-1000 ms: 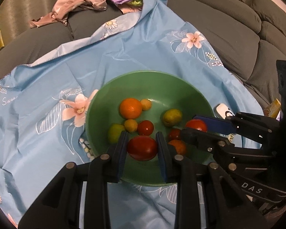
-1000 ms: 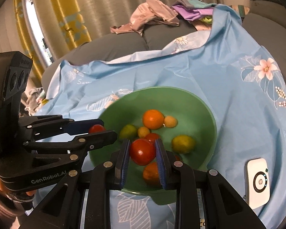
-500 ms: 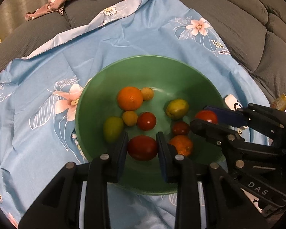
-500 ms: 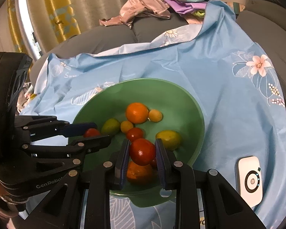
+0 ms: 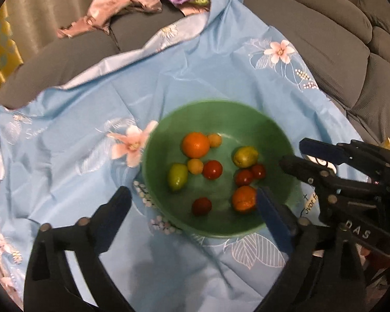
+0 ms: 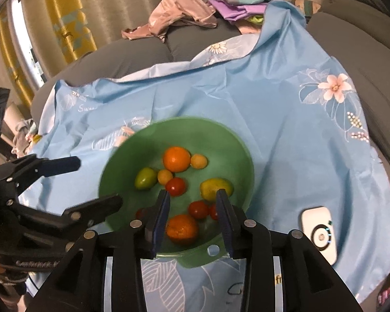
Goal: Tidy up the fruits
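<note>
Two claws empty above green bowl [image 5: 278, 135] of fruit.
Left claw [image 5: 192, 208] spread wide; right claw [image 6: 192, 208] parted, narrower. Green fruit [image 5: 177, 176] lies lengthwise, tip toward bowl rim.

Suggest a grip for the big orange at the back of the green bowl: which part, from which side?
Grip the big orange across its widest middle, coming down from above. It is round and sits low in the bowl, whose walls block a side approach. A small yellow fruit touches its right side and another sits at its lower left, so I would set the fingers front and back rather than left and right.
</note>
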Available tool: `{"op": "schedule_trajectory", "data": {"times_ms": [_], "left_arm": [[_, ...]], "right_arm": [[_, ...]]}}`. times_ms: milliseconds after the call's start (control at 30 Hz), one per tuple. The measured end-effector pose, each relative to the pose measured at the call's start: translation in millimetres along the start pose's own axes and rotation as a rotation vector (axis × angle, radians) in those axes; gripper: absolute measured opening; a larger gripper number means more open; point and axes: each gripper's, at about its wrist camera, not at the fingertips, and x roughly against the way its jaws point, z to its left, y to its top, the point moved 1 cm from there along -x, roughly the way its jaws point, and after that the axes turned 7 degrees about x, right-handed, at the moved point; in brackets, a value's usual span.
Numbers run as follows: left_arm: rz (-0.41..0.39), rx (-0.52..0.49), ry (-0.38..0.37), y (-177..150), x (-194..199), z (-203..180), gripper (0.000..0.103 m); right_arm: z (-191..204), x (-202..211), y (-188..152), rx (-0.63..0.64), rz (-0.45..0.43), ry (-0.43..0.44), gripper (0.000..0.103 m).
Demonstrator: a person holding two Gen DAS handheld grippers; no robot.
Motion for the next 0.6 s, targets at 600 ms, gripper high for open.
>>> {"op": "schedule_trajectory", "data": {"times_ms": [600], "left_arm": [[0.004,0.064,0.088,35.5,55.1,-3.8,0.103]], "right_arm": [[1.1,62.7,43.7,0.06,0.082,-0.093,0.053]]}}
